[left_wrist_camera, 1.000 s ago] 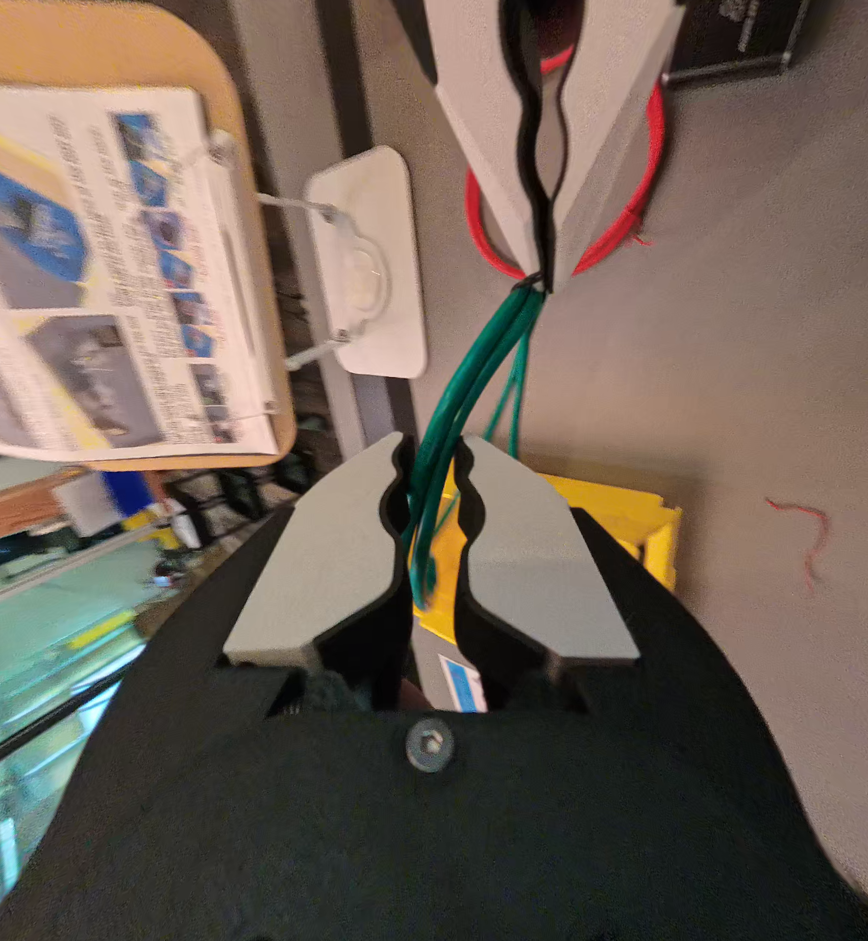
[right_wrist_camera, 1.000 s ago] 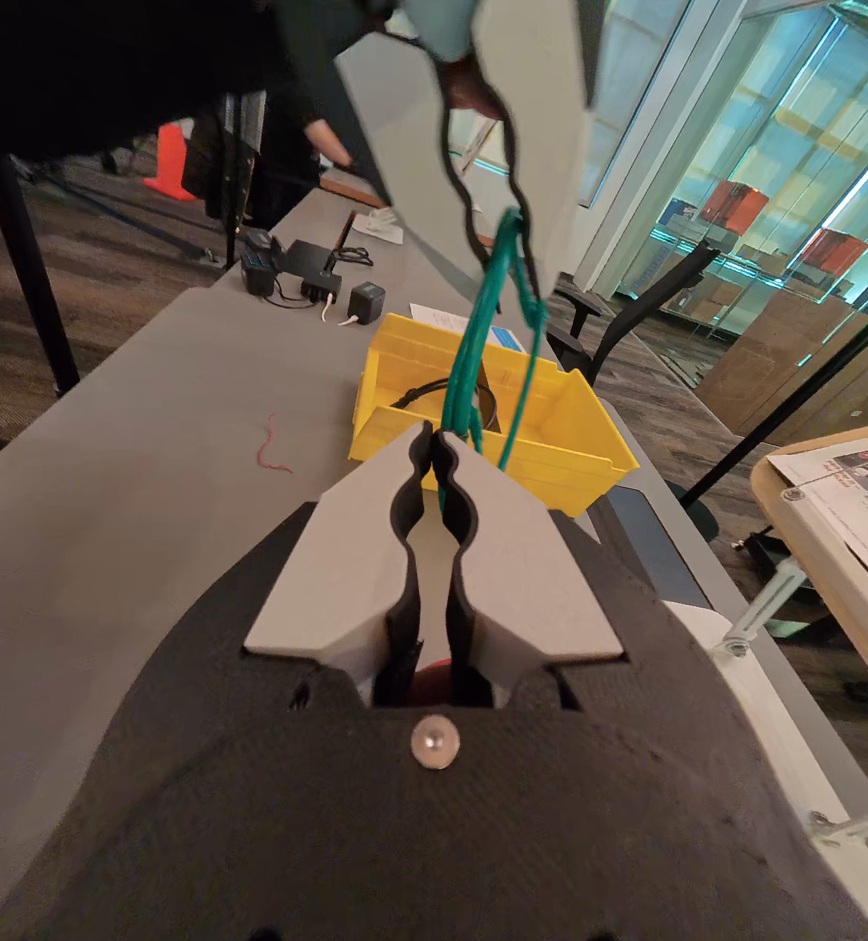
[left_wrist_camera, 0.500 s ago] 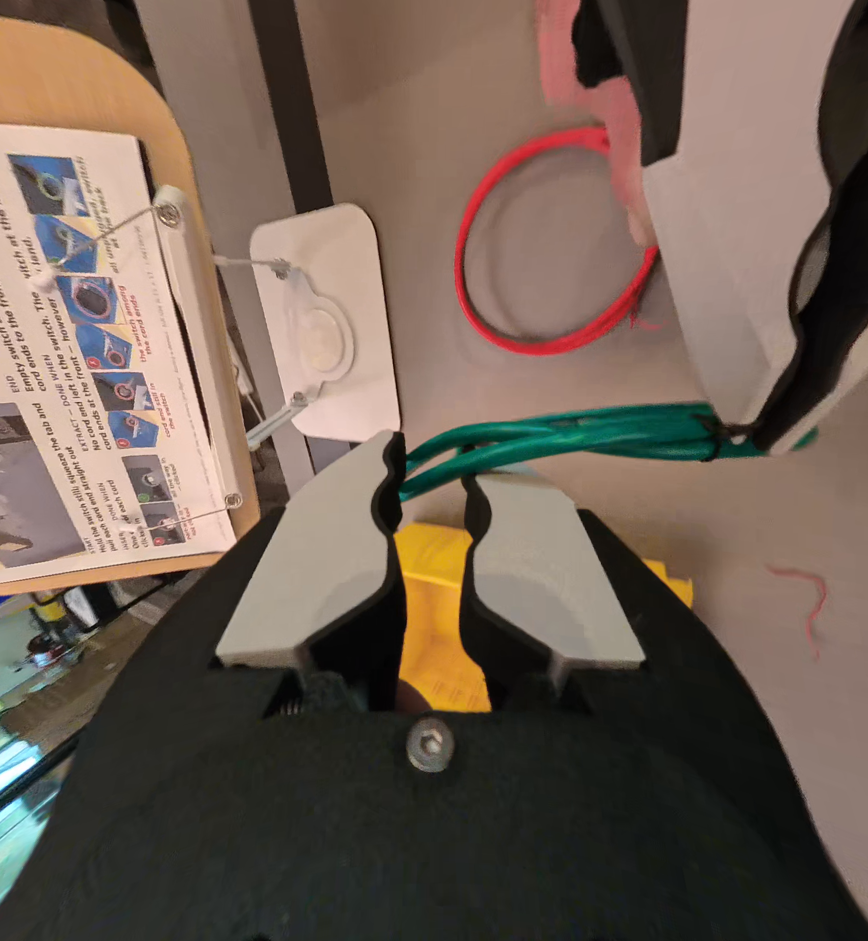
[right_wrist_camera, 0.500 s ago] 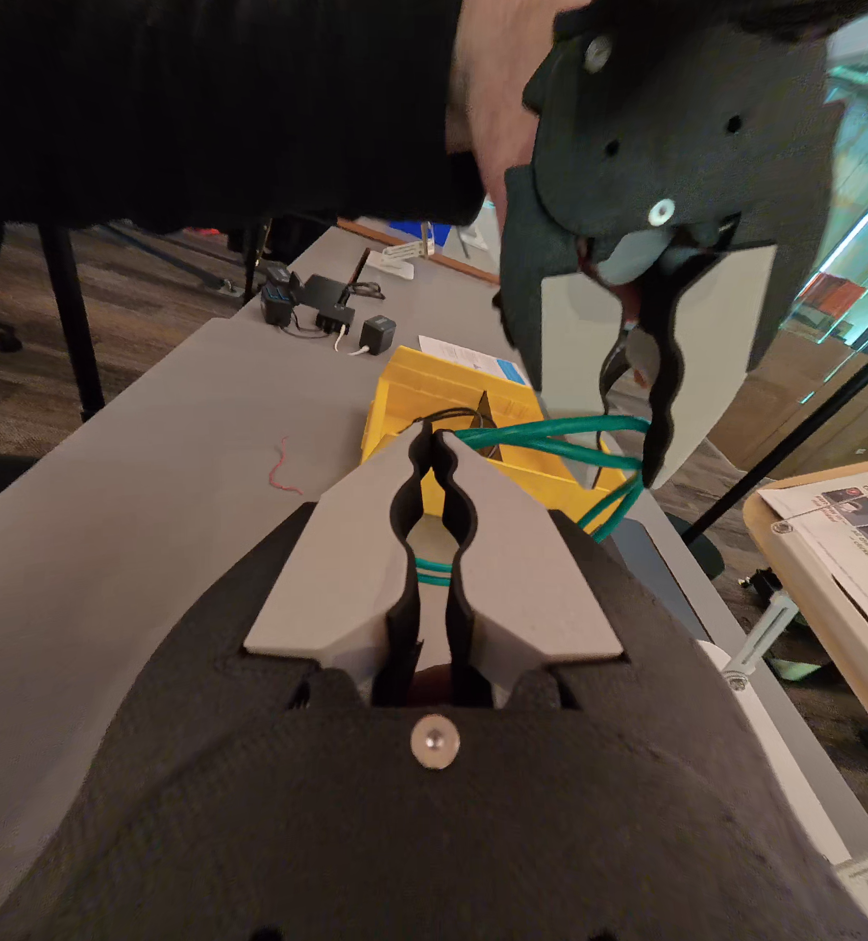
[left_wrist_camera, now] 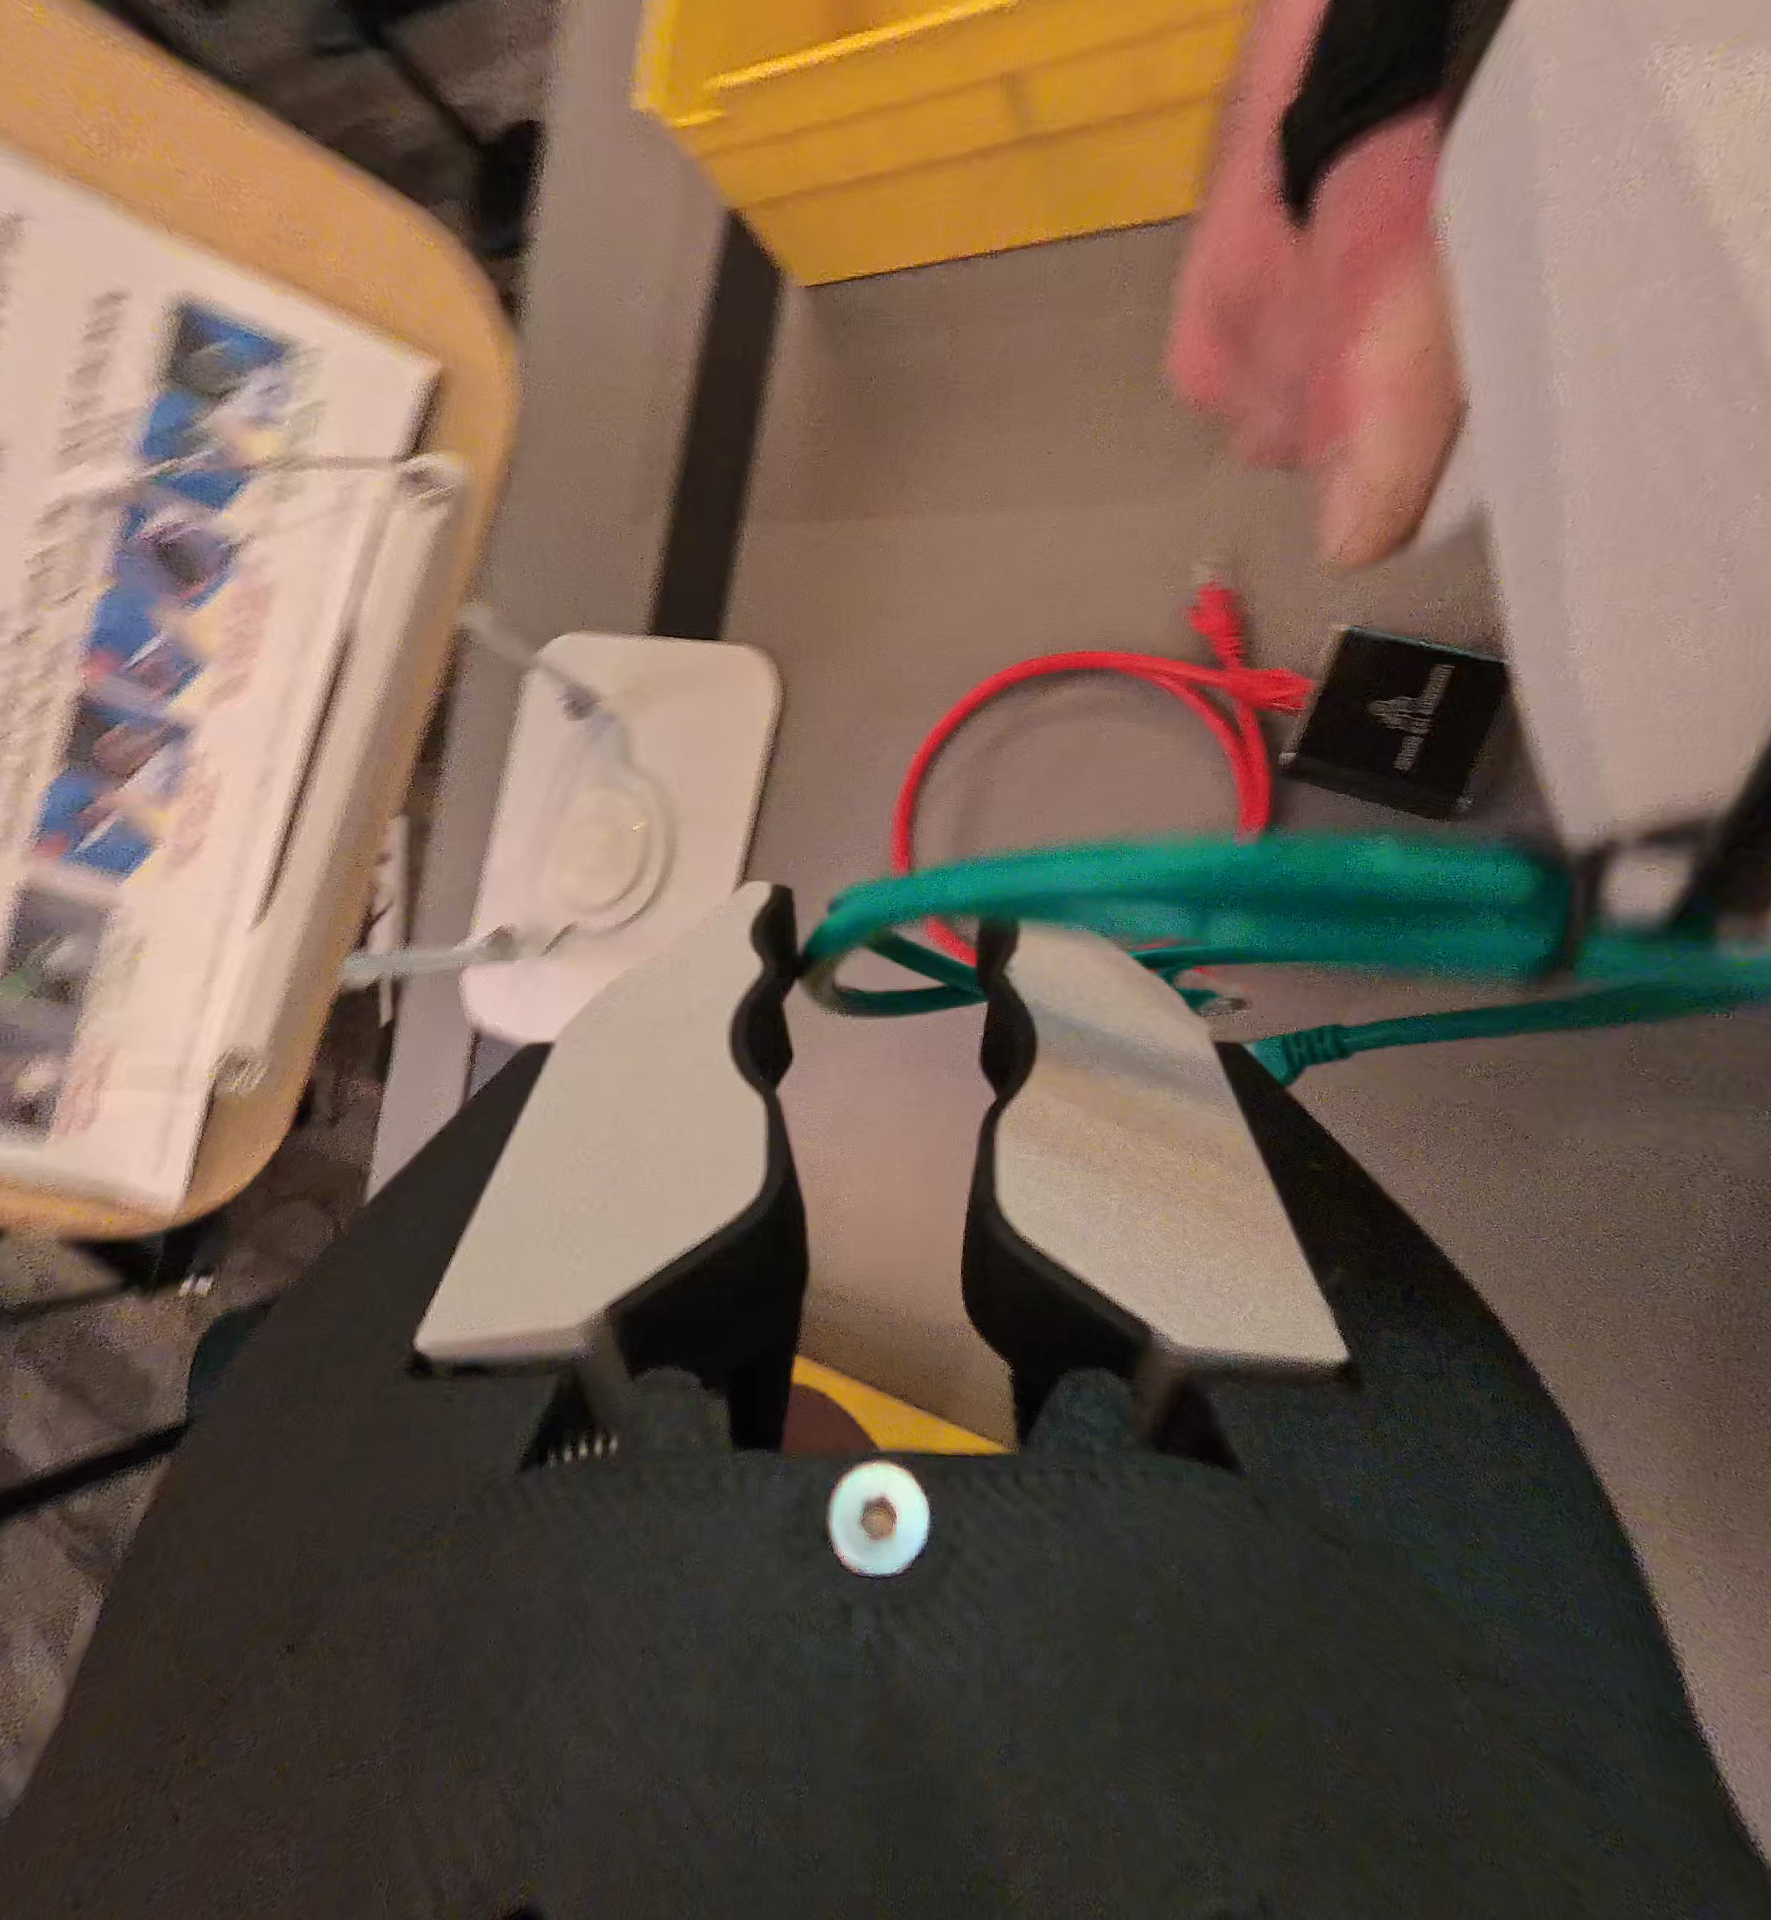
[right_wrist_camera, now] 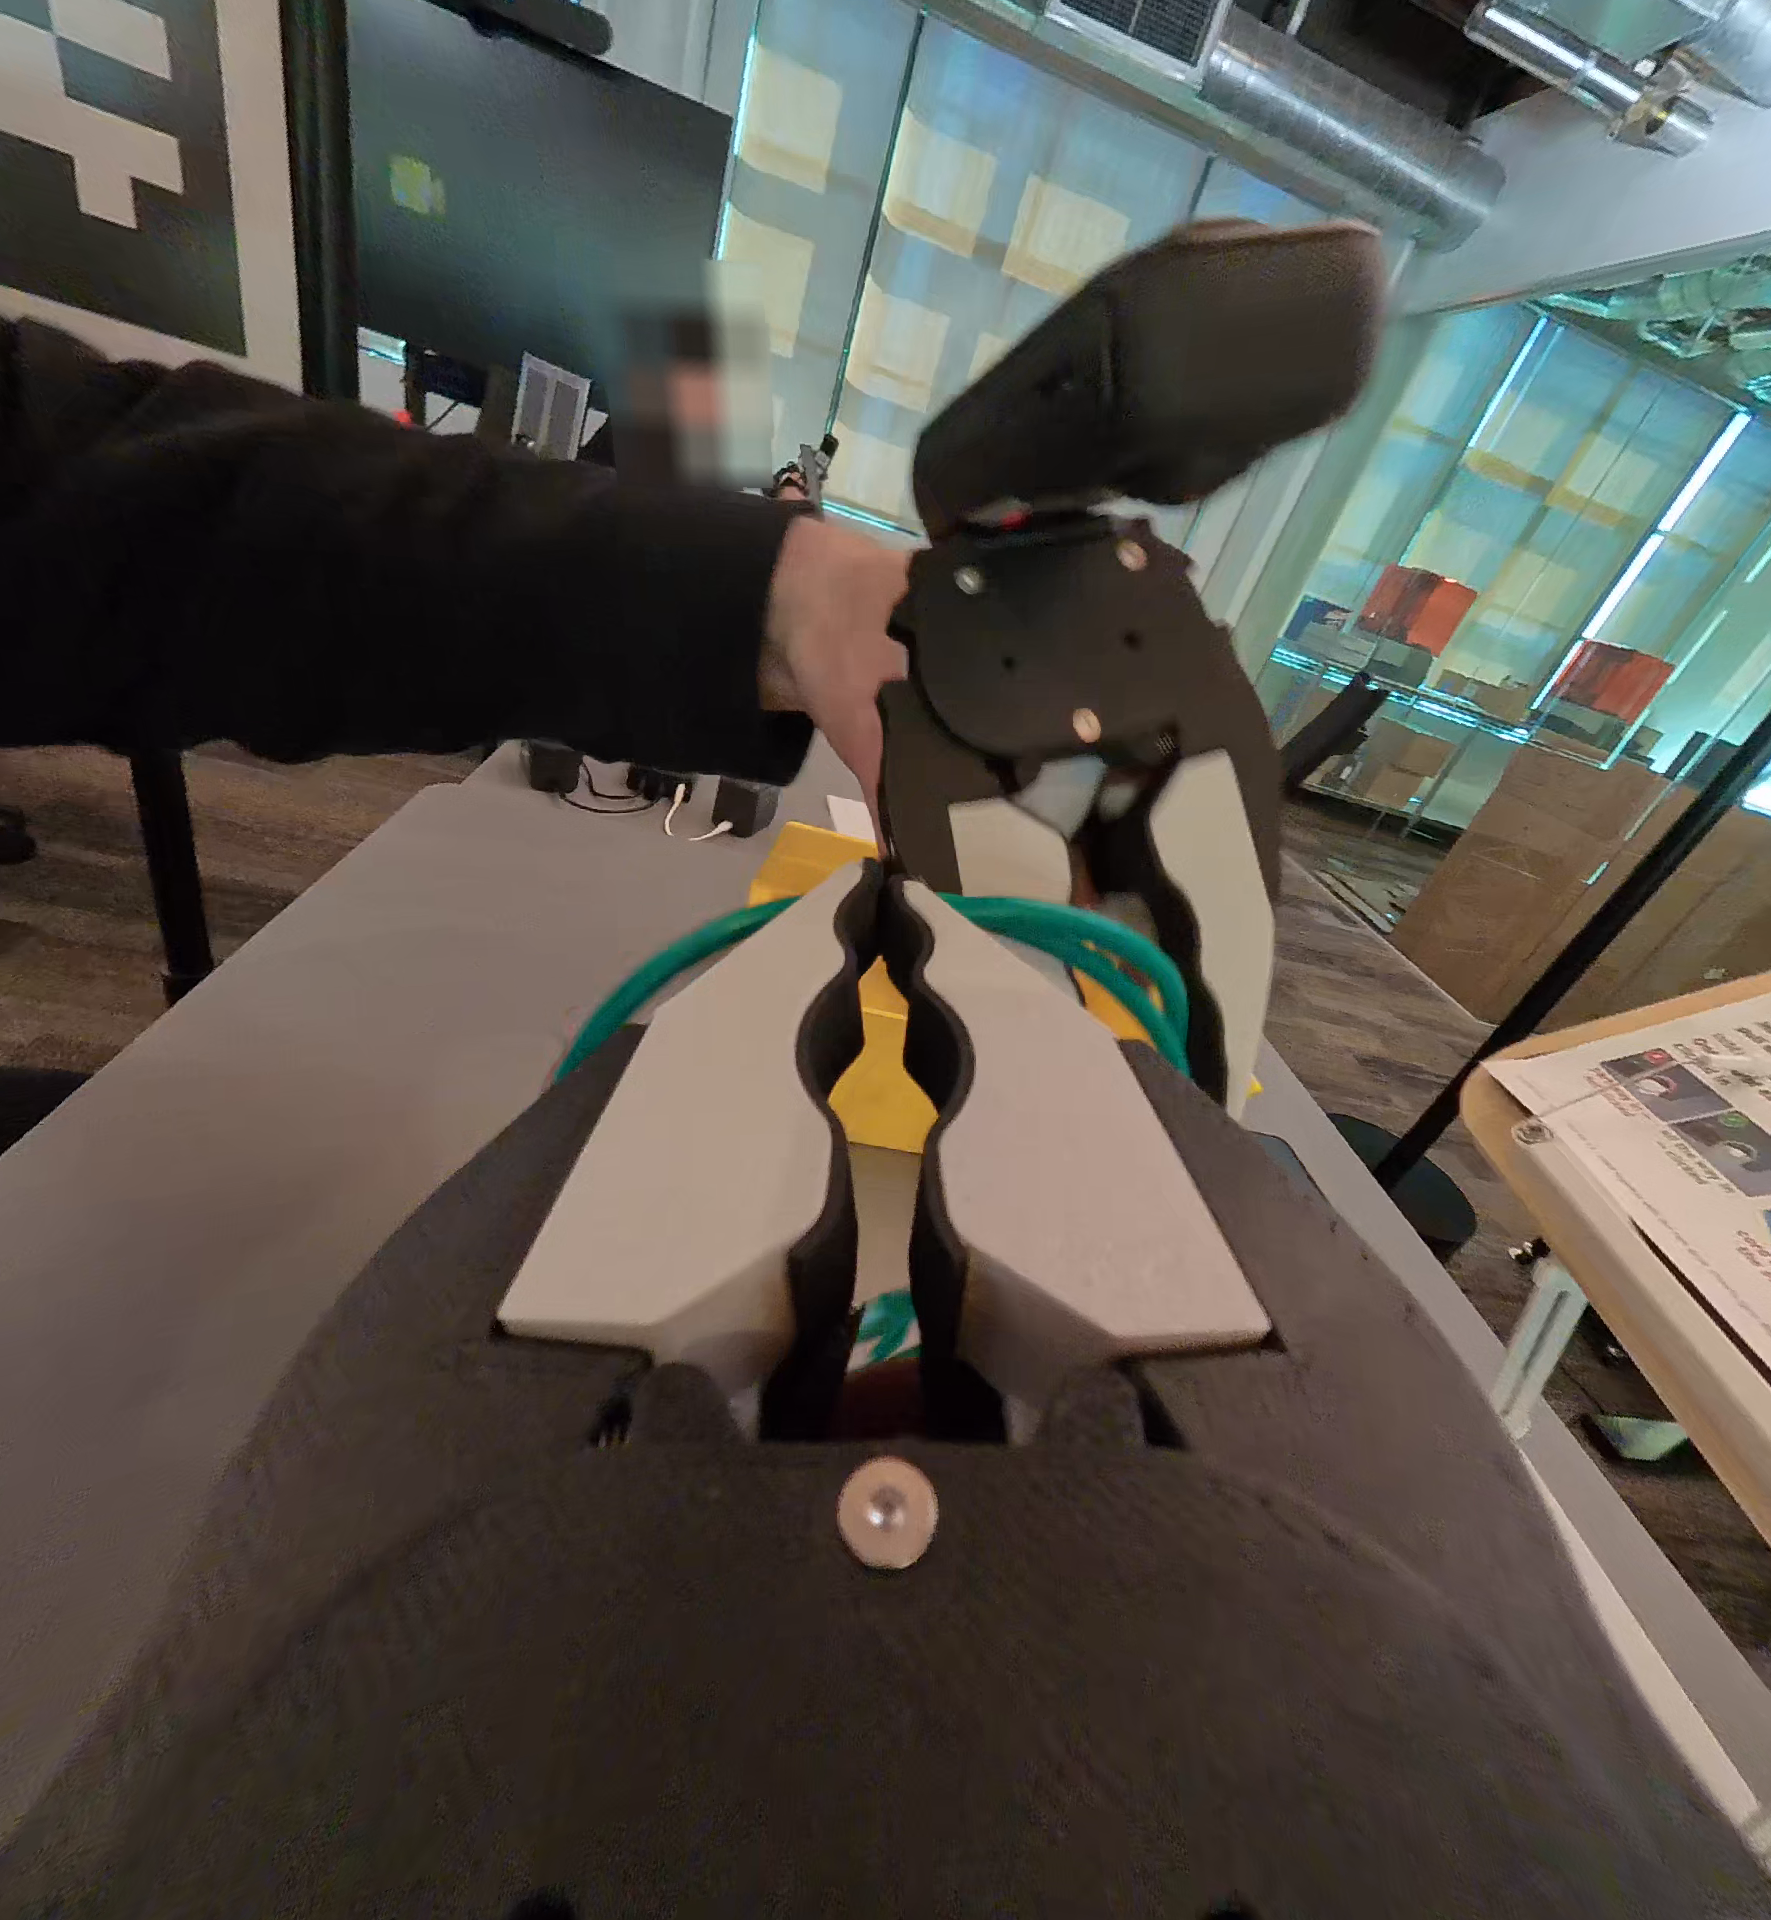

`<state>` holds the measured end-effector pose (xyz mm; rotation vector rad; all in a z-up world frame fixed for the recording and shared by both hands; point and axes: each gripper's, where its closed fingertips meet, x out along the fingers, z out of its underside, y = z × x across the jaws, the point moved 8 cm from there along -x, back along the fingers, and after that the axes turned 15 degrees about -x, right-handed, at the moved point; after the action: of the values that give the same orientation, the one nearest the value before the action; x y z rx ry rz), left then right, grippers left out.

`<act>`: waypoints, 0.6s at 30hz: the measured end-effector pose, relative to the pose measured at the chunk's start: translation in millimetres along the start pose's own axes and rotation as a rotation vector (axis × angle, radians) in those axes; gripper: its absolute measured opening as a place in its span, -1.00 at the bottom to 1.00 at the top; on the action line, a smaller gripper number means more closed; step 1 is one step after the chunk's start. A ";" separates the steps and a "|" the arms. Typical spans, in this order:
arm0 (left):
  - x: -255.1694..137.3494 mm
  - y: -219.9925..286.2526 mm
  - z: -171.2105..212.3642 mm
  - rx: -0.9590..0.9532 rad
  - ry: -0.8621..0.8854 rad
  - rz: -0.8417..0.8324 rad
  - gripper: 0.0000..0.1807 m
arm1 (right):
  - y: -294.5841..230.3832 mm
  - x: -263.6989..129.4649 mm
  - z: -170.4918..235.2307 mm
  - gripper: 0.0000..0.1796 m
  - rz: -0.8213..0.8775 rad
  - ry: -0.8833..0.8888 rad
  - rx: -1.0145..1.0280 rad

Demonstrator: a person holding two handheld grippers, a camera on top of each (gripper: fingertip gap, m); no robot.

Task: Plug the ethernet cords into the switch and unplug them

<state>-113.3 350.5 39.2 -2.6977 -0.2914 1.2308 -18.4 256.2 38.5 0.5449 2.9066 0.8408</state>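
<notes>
So at this point my right tool (right_wrist_camera: 886,894) had its tips pinched down on the bundled green ethernet cord (left_wrist_camera: 1224,894), holding the coil up off the grey worktop (left_wrist_camera: 1016,468) so a plug end could hang free. The left tool (left_wrist_camera: 886,940) was spread wide, nothing gripped; the cord loop just brushed past its left fingertip (left_wrist_camera: 772,935), which I'd guess made it ready to catch a connector. One green plug (left_wrist_camera: 1291,1049) dangled just right of it.

The small black box-shaped switch (left_wrist_camera: 1395,722) sat further off on the worktop, with the coiled red ethernet cord (left_wrist_camera: 1068,727) lying beside it, plugs near its edge. Couldn't tell if they were seated. The yellow plastic bin (left_wrist_camera: 964,125) was at the far end.
</notes>
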 end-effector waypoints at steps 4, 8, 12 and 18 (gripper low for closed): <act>-52.7 -10.8 16.4 -0.180 0.207 -0.116 -0.46 | 11.2 -9.3 3.2 -1.00 0.069 -0.010 0.011; -78.8 19.5 25.0 -0.240 0.381 -0.113 -0.32 | 19.6 -14.2 7.6 -1.00 0.141 -0.050 0.007; -43.0 64.2 25.9 -0.195 0.352 -0.147 -0.10 | 21.4 -11.0 7.6 -1.00 0.188 -0.053 0.027; 7.4 93.5 23.2 -0.207 0.361 -0.284 -0.29 | 19.3 -7.3 1.8 -1.00 0.202 -0.037 0.039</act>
<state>-116.0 263.4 -2.3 -2.8498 -0.7525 0.6546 -5.2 269.7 46.9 0.8598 2.8741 0.7870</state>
